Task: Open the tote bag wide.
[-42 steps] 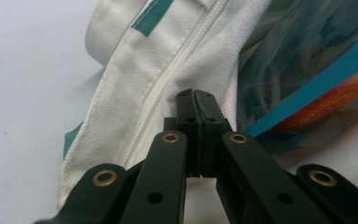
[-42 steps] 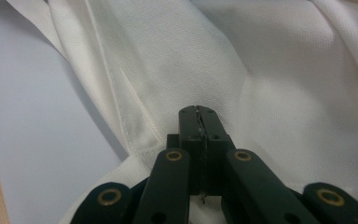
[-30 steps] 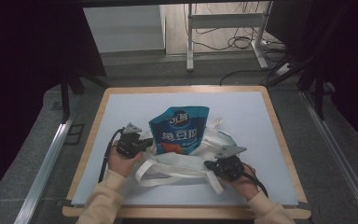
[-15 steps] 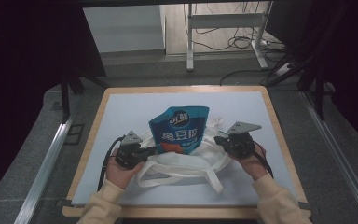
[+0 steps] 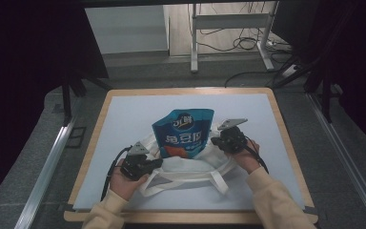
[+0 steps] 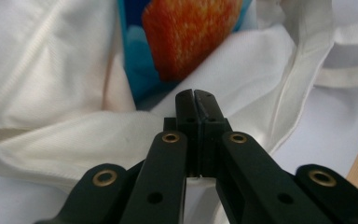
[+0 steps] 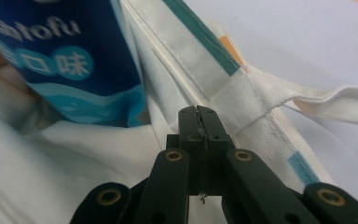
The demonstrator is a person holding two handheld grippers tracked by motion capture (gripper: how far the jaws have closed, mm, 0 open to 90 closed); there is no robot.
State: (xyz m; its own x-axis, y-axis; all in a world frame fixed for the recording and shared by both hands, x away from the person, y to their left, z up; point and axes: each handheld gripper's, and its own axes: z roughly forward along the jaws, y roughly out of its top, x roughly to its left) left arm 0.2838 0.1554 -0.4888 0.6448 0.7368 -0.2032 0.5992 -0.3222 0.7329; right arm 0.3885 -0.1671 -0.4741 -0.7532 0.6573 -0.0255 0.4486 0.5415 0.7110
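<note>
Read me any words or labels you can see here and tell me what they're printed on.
"tofu": white letters on the blue snack bag, the start of the word cut off.
Two white characters in teal circles below it, reading "口味".
Large white logo and characters on the bag's front: too blurred to read.

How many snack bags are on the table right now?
1. A blue snack bag sits partly inside the white tote bag mid-table, between the left claw and right claw. The tote could hide others.

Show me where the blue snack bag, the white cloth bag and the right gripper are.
blue snack bag [image 5: 185, 131], high view, middle of its front.
white cloth bag [image 5: 190, 167], high view, its near panel.
right gripper [image 5: 218, 141], high view, tip of its jaws.
</note>
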